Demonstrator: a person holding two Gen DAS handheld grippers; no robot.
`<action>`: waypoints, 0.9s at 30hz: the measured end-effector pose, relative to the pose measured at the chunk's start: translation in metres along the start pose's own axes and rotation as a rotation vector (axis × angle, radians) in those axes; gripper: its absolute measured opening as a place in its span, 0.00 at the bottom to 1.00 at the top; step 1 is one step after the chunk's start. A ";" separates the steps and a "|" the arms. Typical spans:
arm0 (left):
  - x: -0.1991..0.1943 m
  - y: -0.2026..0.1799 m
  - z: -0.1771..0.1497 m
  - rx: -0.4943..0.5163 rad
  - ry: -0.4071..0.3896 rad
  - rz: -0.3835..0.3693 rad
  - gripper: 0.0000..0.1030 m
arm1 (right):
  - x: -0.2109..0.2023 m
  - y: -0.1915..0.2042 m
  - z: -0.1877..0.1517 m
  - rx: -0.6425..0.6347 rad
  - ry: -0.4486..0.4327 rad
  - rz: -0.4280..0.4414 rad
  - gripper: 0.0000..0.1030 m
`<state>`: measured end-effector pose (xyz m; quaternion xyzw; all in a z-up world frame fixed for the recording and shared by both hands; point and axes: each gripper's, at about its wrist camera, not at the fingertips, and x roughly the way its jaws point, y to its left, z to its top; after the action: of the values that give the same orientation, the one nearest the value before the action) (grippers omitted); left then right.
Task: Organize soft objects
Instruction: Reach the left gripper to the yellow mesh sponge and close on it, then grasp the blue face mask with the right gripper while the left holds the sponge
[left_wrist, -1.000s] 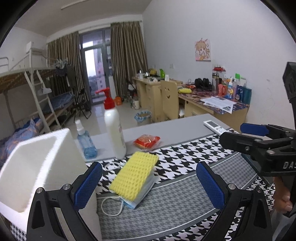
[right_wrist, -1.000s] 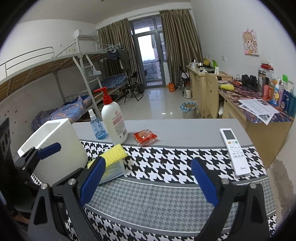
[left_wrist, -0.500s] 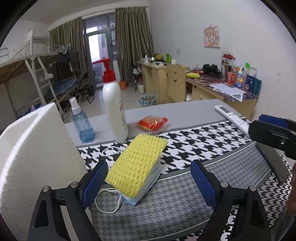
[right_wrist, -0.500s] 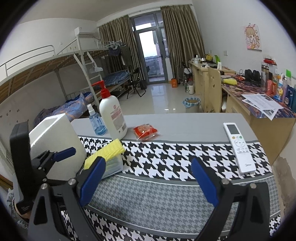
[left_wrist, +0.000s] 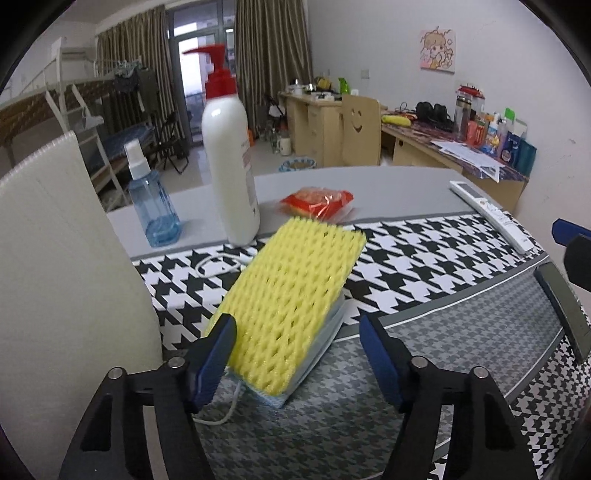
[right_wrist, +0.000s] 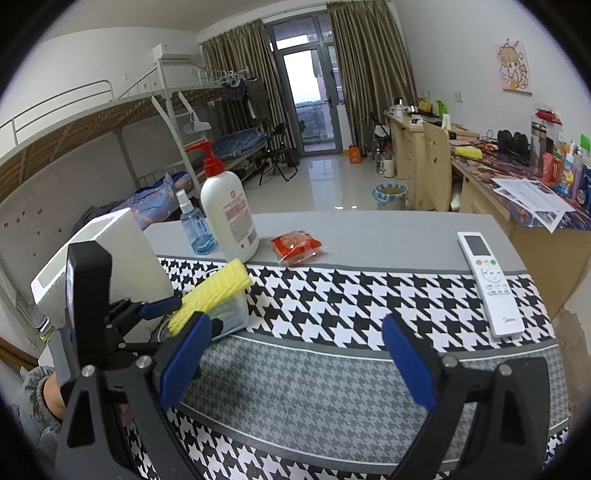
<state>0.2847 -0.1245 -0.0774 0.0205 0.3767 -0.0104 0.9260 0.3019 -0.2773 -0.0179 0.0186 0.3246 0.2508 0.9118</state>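
Left gripper (left_wrist: 297, 354), pitched downward, jaws just closing but still apart; right gripper (right_wrist: 295, 354) level, jaws wide.

yellow foam net (left_wrist: 291, 299) on a black-and-white houndstooth cloth (left_wrist: 424, 266), white pump bottle (left_wrist: 231, 162) with red top, blue spray bottle (left_wrist: 153, 201)

The yellow foam net (left_wrist: 291, 306) looks soft and bumpy. The tablecloth (left_wrist: 424, 266) is woven cloth, not shiny. The white pump bottle (left_wrist: 231, 166) is smooth, shiny plastic. The red snack wrapper (left_wrist: 317, 199) is crinkly and glossy.
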 end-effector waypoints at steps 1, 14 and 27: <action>0.003 0.001 -0.001 -0.004 0.012 -0.005 0.65 | 0.000 0.000 0.000 0.001 0.000 0.002 0.93; 0.001 -0.002 -0.014 0.021 0.068 -0.057 0.11 | -0.009 -0.002 -0.008 0.012 0.007 -0.011 0.93; -0.052 -0.018 -0.040 0.066 0.017 -0.172 0.11 | -0.012 0.005 -0.021 0.008 0.033 -0.012 0.93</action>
<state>0.2188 -0.1409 -0.0701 0.0185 0.3845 -0.1022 0.9173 0.2790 -0.2817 -0.0266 0.0163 0.3410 0.2443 0.9076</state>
